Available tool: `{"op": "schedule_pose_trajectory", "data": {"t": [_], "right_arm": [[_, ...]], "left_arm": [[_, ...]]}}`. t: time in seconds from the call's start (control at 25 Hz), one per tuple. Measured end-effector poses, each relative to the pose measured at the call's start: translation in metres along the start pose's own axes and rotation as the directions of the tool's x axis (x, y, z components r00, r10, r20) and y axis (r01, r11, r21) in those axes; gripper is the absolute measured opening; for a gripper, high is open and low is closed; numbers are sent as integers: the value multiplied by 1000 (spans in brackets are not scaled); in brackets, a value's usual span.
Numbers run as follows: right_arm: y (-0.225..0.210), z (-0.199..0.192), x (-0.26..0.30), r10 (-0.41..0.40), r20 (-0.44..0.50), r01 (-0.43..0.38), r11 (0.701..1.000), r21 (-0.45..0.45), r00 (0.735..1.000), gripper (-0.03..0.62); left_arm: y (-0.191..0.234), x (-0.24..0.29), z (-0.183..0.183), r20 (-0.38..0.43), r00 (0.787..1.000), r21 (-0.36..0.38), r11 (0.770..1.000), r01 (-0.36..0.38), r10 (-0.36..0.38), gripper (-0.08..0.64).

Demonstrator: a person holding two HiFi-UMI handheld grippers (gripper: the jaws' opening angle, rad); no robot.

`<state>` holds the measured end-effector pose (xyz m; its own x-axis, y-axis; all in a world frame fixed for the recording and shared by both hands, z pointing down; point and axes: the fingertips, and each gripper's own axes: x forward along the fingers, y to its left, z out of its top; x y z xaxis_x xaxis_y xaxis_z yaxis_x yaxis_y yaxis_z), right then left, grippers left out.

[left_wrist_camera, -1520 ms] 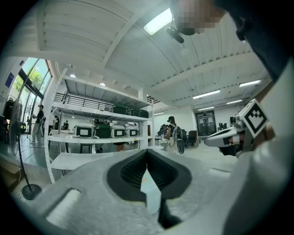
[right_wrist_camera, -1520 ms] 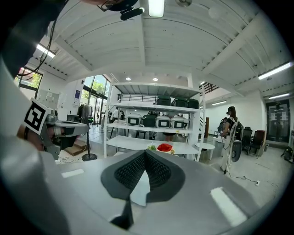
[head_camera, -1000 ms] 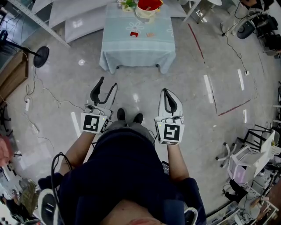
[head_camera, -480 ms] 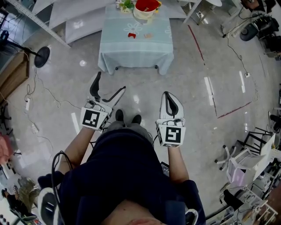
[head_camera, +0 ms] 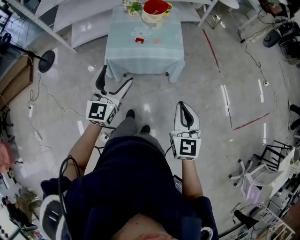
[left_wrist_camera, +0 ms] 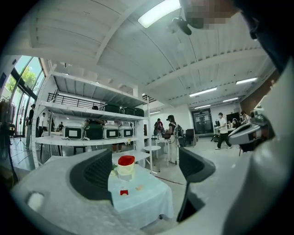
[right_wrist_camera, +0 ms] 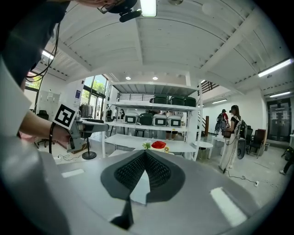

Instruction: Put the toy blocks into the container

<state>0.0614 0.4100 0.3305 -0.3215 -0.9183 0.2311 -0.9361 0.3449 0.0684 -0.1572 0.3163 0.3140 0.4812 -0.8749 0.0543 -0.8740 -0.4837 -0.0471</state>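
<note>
At the top of the head view, the tablecloth (head_camera: 144, 51) is pale blue-green with a faint white flower print. On it lie a red block (head_camera: 139, 40) and a pale peach block (head_camera: 157, 41). The container (head_camera: 155, 10) is cream outside and red at its top. The left gripper (head_camera: 116, 77) and right gripper (head_camera: 184, 105) are white with black pads (their cubes bear black-and-white square markers). The floor (head_camera: 201, 98) is glossy grey.

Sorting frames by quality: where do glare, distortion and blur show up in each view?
Head view: lamp reflections streak the glossy floor, edges bend. Left gripper view: strong fisheye, dark corners, near jaws soft, table sharper. Right gripper view: ceiling lamp blown out.
</note>
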Motion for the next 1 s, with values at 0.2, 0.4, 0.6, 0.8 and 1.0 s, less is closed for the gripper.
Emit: {"op": "schedule_pose_trajectory", "data": {"t": [0.2,0.4,0.6,0.8,1.0], "right_arm": [[-15,4,19,-11,-17,11,1000,-2,1000,-5],[-31,-2,76,-18,-11,17,1000,-15,1000,-5],[-50,17,165,-20,-18,20,1000,-24,1000,-5],[-62,28,248,-12,-58,10,999,-35,998,-5],[-75,31,300,-34,-102,31,999,-26,994,-5]], "left_arm": [[14,47,-1,4,1000,45,999,15,-15,469],[41,118,-26,-9,998,82,995,60,-60,469],[87,204,-57,-56,993,112,987,111,-105,469],[118,273,-102,-152,967,140,964,225,-204,468],[141,315,-158,-255,935,155,944,291,-246,463]]}}
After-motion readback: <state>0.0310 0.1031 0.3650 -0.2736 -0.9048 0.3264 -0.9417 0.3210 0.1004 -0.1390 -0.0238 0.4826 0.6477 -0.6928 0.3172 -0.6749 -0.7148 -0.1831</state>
